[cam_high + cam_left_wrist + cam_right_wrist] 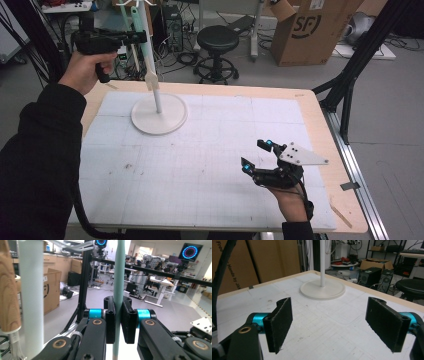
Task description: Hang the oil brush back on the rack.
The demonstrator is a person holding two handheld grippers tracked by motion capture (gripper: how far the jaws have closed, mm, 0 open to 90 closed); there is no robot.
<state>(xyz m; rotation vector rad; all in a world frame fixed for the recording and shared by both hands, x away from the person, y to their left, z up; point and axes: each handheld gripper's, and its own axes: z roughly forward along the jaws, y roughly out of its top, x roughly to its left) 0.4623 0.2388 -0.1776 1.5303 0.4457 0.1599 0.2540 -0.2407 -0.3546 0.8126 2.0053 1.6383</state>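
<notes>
High view: the left gripper (pixel 131 37) is raised above the far left corner of the table (pixel 320 120), level with the upper part of the white stand (pixel 159 114), whose round base rests on the gridded mat (pixel 200 165). Its jaws reach in beside the stand's pole, where a pale green utensil (pixel 123 17) and a wooden-handled utensil (pixel 150 65) hang. The right gripper (pixel 256 154) sits low over the mat, well apart from the stand on its near right, jaws spread and nothing between them.

Left gripper view: both black pads are clamped on the thin handle of the pale green utensil (pixel 118 277), which runs upright between them. The stand's white pole (pixel 32 295) rises just left of the utensil, with the wooden handle (pixel 8 290) beyond it at the frame edge.

Right gripper view: the right gripper (pixel 329 322) has its jaws wide apart and empty, pointed over the mat toward the stand (pixel 322 288), which is well ahead of them.
</notes>
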